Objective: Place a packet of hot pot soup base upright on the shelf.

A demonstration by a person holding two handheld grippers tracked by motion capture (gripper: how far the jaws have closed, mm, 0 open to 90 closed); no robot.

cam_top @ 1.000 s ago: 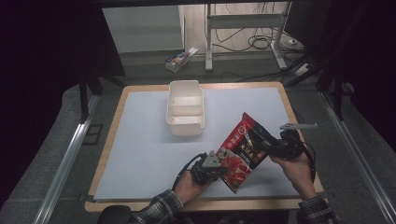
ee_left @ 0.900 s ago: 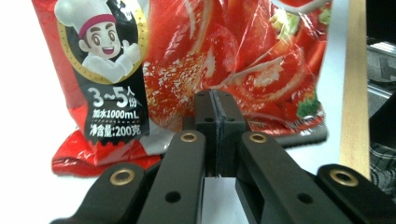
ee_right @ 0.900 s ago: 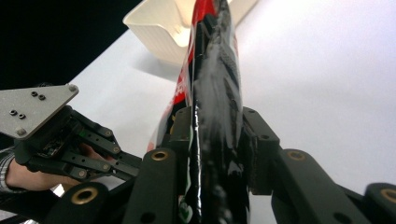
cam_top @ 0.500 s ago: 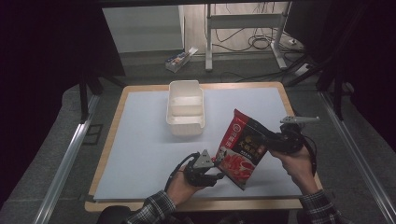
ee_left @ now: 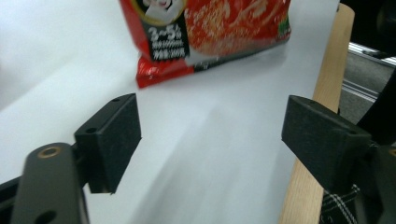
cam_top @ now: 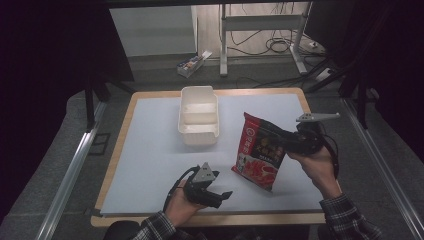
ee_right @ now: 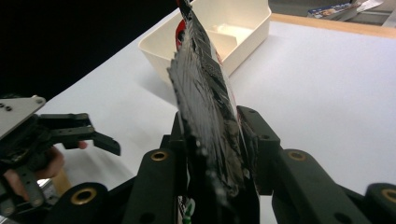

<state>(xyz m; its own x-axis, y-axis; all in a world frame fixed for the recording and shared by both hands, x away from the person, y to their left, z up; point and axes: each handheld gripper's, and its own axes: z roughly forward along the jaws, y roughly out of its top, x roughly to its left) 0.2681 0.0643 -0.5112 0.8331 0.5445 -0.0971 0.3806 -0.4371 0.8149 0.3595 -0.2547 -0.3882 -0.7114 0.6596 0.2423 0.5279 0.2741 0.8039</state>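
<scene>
Counter (cam_top: 150, 150): rectangular top with a light wood edge showing along all 4 sides, covered almost to the rim by 1 pale white-grey sheet (cam_top: 260, 105).

Items lying directly on the sheet: 1 cream plastic container (cam_top: 199, 121), oblong, open-topped, with inner walls dividing it into compartments; it stands at the far middle of the counter, long side running front to back. In the right gripper view the same container (ee_right: 243, 28) sits on the sheet toward the far edge.

Near edge: wood strip (ee_left: 322, 98) bare beside the sheet in the left gripper view.
</scene>
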